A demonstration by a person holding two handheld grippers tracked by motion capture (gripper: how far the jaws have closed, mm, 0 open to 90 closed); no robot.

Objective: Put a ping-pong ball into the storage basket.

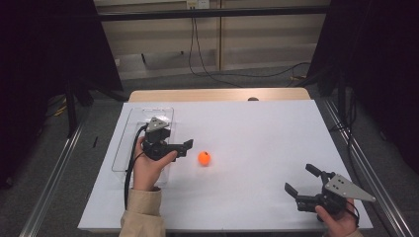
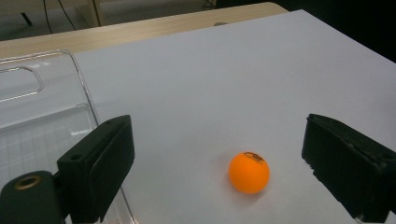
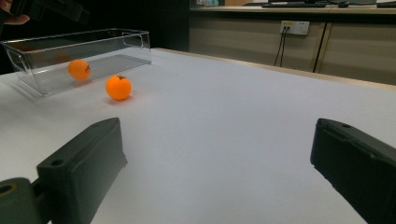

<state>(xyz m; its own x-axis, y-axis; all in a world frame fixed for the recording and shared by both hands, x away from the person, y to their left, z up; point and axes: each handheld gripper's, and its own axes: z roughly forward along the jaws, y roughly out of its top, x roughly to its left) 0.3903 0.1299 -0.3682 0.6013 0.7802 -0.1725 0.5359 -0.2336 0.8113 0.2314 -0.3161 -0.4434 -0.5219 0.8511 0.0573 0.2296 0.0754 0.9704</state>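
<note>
1. Left gripper (image 1: 188, 146): jaws wide apart, gripping nothing. It sits at the right edge of the clear plastic bin (image 1: 127, 129) and points toward the orange ping-pong ball (image 1: 204, 158). In the left gripper view the ball (image 2: 249, 171) lies on the sheet ahead, between the lines of the two jaws but touching neither.
2. Right gripper (image 1: 302, 179): jaws also spread, empty, parked low at the near right corner of the table, well apart from ball and bin.
3. Progress, judged: work looks like putting balls into the bin. The right gripper view shows a second orange ball (image 3: 79, 69) already inside the bin (image 3: 70, 56), so that part appears done. The loose ball is not yet grasped; left to do: close on it, lift, carry over the bin wall, release.
4. Ball look: small, round, matte orange, smooth, dark printed logo on top; light and likely to roll if nudged.
5. Ball place: on the white sheet (image 1: 257, 138), just right of the bin, near the left gripper.
6. Bin: long, transparent, open top, lying along the left side of the sheet.
</note>
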